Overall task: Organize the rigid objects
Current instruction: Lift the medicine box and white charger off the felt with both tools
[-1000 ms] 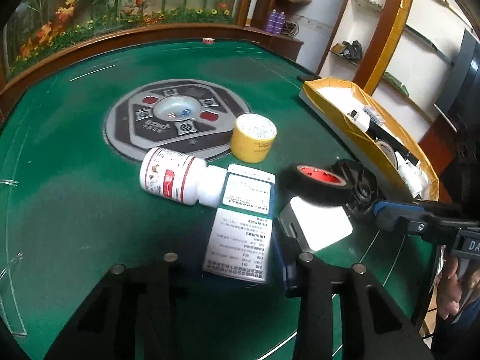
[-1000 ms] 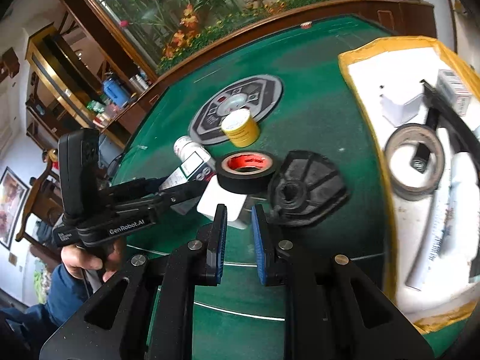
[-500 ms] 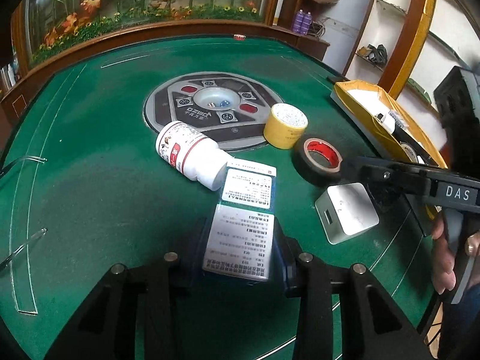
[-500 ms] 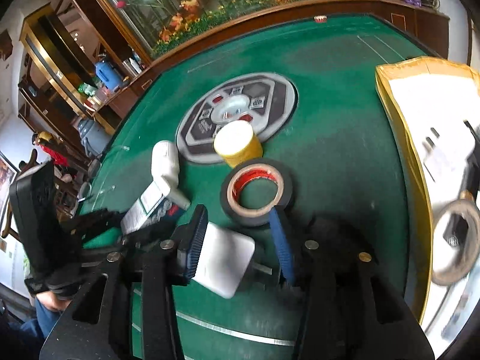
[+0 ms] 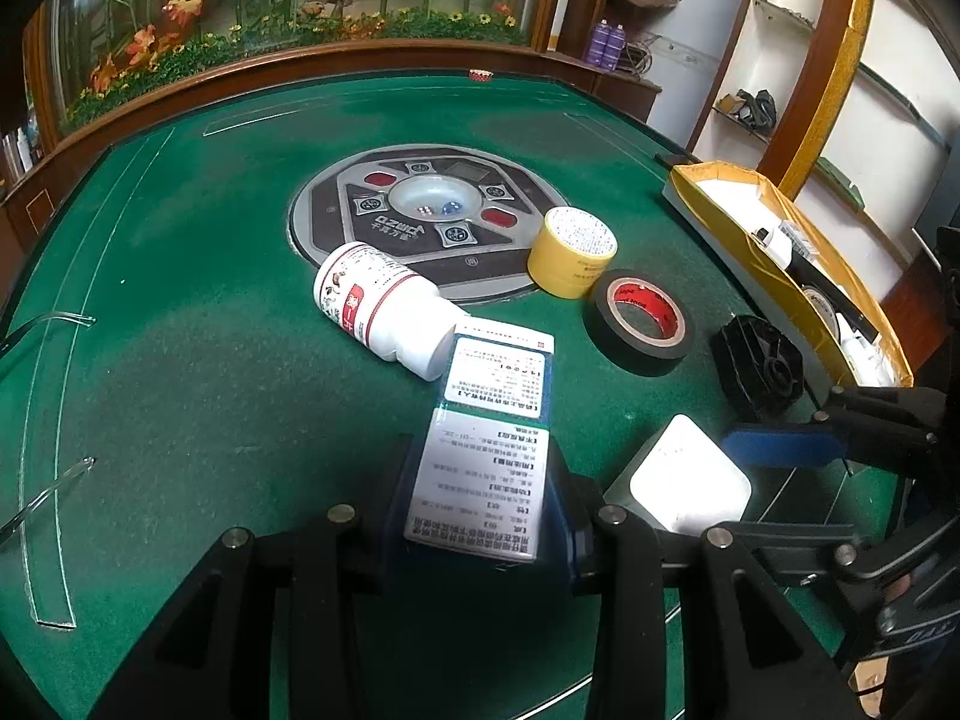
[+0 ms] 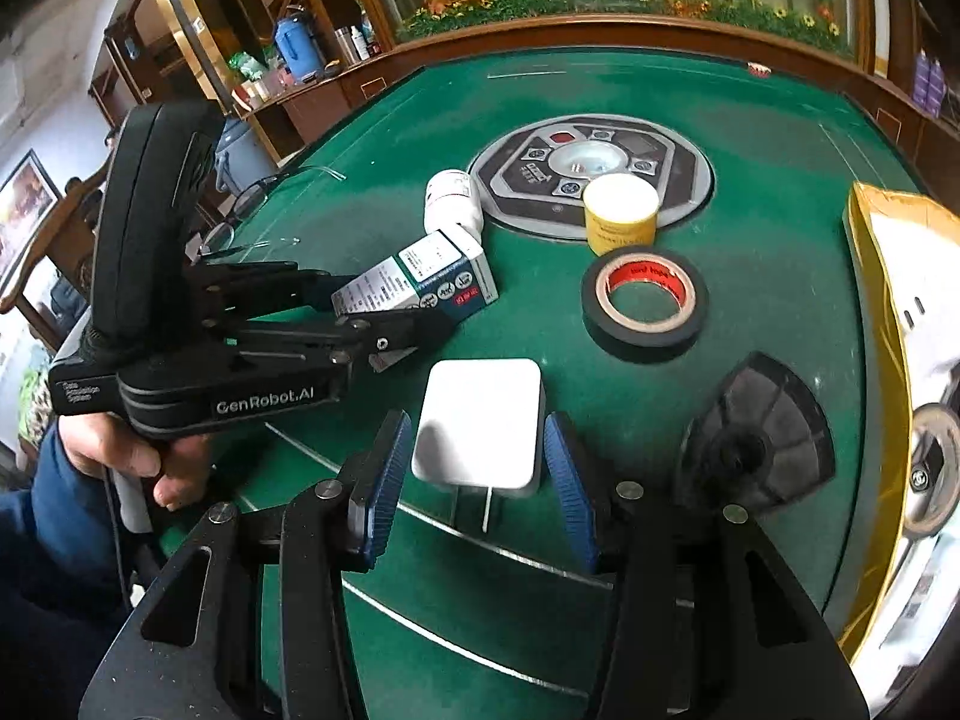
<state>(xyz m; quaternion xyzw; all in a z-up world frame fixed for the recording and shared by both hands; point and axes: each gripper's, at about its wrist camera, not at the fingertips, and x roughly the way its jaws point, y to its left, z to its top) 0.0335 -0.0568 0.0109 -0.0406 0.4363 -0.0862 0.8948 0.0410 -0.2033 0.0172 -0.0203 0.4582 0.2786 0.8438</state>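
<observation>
My left gripper (image 5: pixel 480 498) is shut on a blue-and-white medicine box (image 5: pixel 486 450), which also shows in the right wrist view (image 6: pixel 420 282). My right gripper (image 6: pixel 477 474) is open with its blue pads on either side of a white charger plug (image 6: pixel 480 423), small gaps showing; the charger also shows in the left wrist view (image 5: pixel 690 483). A white pill bottle (image 5: pixel 384 312) lies on its side by the box. A yellow tape roll (image 5: pixel 570 252), a black tape roll (image 5: pixel 639 321) and a black plastic fan part (image 5: pixel 756 366) lie on the green felt.
A yellow-rimmed tray (image 5: pixel 756 276) with tape, a white bottle and other items stands at the table's right edge. A round dice console (image 5: pixel 420 216) sits in the table centre. Spectacles (image 6: pixel 240 216) lie at the left in the right wrist view.
My left gripper closed around the medicine box. My right gripper opened and moved down over the white charger, which now sits between its pads.
</observation>
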